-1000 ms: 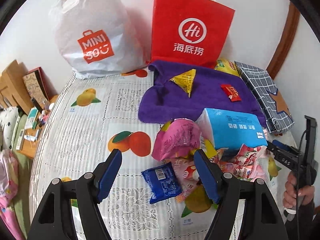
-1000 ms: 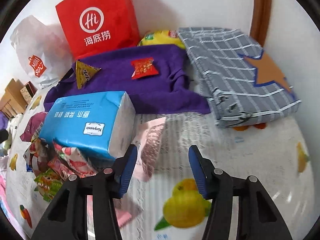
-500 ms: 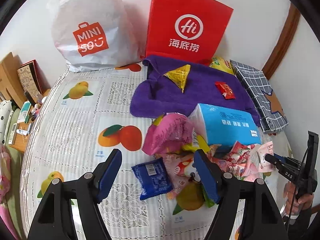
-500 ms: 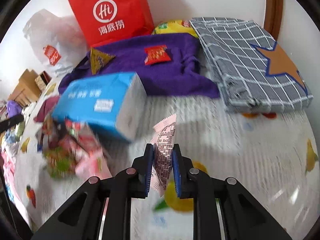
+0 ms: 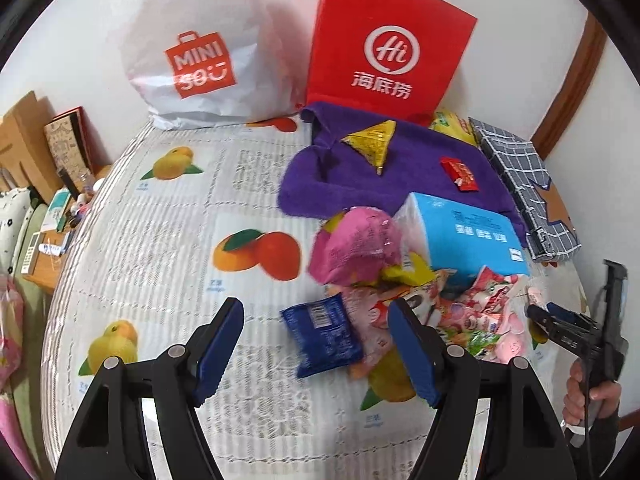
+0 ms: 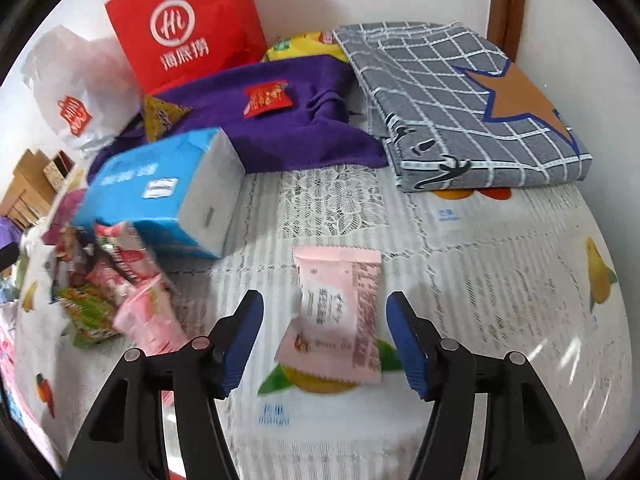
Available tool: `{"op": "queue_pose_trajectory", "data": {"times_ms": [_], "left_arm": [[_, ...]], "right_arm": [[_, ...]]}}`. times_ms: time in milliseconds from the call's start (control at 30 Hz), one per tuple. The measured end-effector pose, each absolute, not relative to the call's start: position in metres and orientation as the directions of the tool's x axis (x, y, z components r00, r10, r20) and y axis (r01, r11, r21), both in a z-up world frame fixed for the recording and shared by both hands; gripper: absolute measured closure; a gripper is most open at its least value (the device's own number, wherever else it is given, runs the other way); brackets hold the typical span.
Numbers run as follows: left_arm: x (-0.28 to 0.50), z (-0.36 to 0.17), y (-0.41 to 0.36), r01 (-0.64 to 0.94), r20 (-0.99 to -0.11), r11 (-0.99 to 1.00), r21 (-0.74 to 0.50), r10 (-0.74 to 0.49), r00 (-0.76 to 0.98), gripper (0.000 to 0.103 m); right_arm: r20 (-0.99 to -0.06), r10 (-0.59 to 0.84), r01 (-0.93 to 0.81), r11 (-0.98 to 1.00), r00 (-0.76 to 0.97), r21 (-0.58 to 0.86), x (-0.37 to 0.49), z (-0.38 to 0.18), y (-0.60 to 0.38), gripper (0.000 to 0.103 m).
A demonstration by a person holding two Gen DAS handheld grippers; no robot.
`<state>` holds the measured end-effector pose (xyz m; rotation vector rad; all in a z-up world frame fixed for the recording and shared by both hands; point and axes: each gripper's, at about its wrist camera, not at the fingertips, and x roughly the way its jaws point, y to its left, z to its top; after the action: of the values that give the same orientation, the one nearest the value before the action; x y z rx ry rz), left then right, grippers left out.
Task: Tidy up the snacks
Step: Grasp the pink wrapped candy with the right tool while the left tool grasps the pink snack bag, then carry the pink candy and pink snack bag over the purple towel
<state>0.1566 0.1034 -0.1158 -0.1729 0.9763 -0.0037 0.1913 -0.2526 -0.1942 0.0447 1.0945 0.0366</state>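
The pink packet point(image 6: 336, 316) lies flat on the desk point(image 6: 500, 280), long axis running 12 to 6, between the fingers of the right tool point(image 6: 324, 344), whose jaws are opening and not touching it. It's pale pink with a white label and a darker printed strip down its right side. The left tool point(image 5: 316, 354) hangs half apart over a blue packet point(image 5: 322, 334), gripping nothing. At 11, the red bag point(image 6: 184, 28) stands closed, contents hidden.

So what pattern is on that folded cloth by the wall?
Grey with a white grid and an orange star, on the folded cloth; clearest in the right wrist view.
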Motion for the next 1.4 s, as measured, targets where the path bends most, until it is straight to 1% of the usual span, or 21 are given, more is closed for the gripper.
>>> {"op": "queue_pose_trajectory", "data": {"times_ms": [33,67,100,167,233,367,500,633,800,867,933,1033,1067,1133,1167,1400], "left_arm": [[0.155,-0.117,0.107,-0.083,-0.824,0.985,-0.149,-0.078,0.561,0.030],[0.154,-0.119,0.110,-0.089,-0.825,0.985,-0.151,-0.076,0.560,0.030],[0.154,-0.121,0.112,-0.093,-0.826,0.984,-0.152,-0.075,0.559,0.030],[0.155,-0.125,0.115,-0.099,-0.827,0.983,-0.157,-0.076,0.556,0.030],[0.158,-0.129,0.117,-0.100,-0.825,0.979,-0.180,-0.095,0.556,0.030],[0.171,-0.128,0.108,-0.055,-0.814,0.975,-0.216,-0.149,0.561,0.030],[0.195,-0.121,0.093,0.006,-0.792,0.971,-0.237,-0.197,0.578,0.030],[0.222,-0.129,0.083,0.015,-0.809,0.974,-0.225,-0.195,0.554,0.030],[0.252,-0.150,0.074,0.040,-0.851,0.975,-0.217,-0.209,0.482,0.030],[0.258,-0.158,0.066,0.052,-0.862,0.984,-0.171,-0.175,0.477,0.025],[0.262,-0.166,0.060,0.053,-0.878,0.993,-0.101,-0.114,0.464,0.025],[0.263,-0.170,0.058,0.064,-0.876,0.994,-0.083,-0.104,0.472,0.024],[0.263,-0.169,0.058,0.065,-0.872,0.994,-0.083,-0.104,0.478,0.029],[0.259,-0.163,0.059,0.083,-0.856,0.991,-0.100,-0.128,0.500,0.049],[0.259,-0.161,0.061,0.087,-0.860,0.988,-0.124,-0.151,0.487,0.052],[0.235,-0.148,0.076,0.064,-0.838,0.987,-0.148,-0.160,0.522,0.054]], "right_arm": [[-0.894,0.026,0.001,1.000,0.446,0.029,0.194,-0.199,-0.252,0.039],[-0.879,-0.002,0.005,1.000,0.476,0.000,0.193,-0.198,-0.250,0.041],[-0.878,-0.005,0.000,1.000,0.478,-0.006,0.193,-0.199,-0.247,0.045],[-0.870,0.010,-0.021,1.000,0.494,0.000,0.191,-0.197,-0.243,0.063],[-0.860,0.003,-0.028,1.000,0.511,-0.013,0.189,-0.198,-0.240,0.065],[-0.838,0.001,-0.031,0.999,0.546,-0.019,0.181,-0.201,-0.242,0.065],[-0.837,-0.002,-0.038,0.999,0.547,-0.027,0.180,-0.201,-0.239,0.065],[-0.839,0.001,-0.037,0.999,0.545,-0.023,0.181,-0.200,-0.240,0.065],[-0.839,-0.003,-0.037,0.999,0.544,-0.027,0.181,-0.199,-0.240,0.065],[-0.841,-0.004,-0.035,0.999,0.541,-0.028,0.182,-0.199,-0.239,0.065],[-0.843,-0.006,-0.036,0.999,0.538,-0.030,0.182,-0.199,-0.239,0.065],[-0.845,-0.010,-0.040,0.999,0.534,-0.037,0.183,-0.199,-0.238,0.065],[-0.846,-0.011,-0.042,0.998,0.533,-0.039,0.184,-0.199,-0.238,0.065],[-0.847,-0.011,-0.042,0.998,0.531,-0.039,0.184,-0.199,-0.238,0.066],[-0.848,-0.013,-0.041,0.998,0.530,-0.041,0.184,-0.198,-0.238,0.066],[-0.838,-0.002,-0.060,0.997,0.545,-0.042,0.175,-0.187,-0.230,0.068]]}}
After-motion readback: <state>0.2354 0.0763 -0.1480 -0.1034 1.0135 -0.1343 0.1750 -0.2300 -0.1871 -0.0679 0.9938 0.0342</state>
